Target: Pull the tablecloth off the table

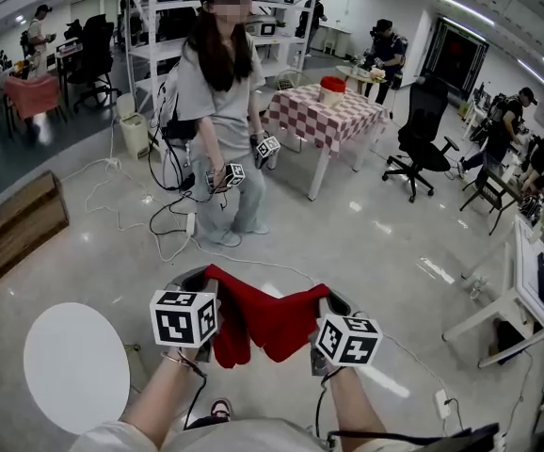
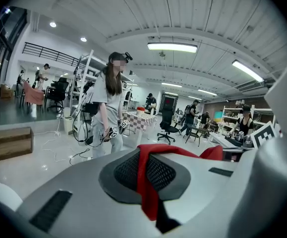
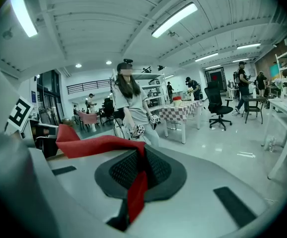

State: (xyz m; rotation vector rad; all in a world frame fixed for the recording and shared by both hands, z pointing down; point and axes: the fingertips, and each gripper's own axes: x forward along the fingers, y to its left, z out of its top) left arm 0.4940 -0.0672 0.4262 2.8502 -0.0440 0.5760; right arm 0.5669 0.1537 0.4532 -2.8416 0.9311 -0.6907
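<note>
The red fabric tablecloth [image 1: 270, 320] is held up in the air, spanning the two tools, off the round white tabletop [image 1: 74, 365] and beyond its right edge. One end is pinched by the left tool [image 2: 146, 171], the other by the right tool [image 3: 138, 172].

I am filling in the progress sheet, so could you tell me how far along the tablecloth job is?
Done, apparently: the red tablecloth lies on no table, and the round white table stands bare. In hand: the left gripper and the right gripper are each shut on the cloth, which sags between them above the floor. Left: nothing of the pull itself, it seems.
</note>
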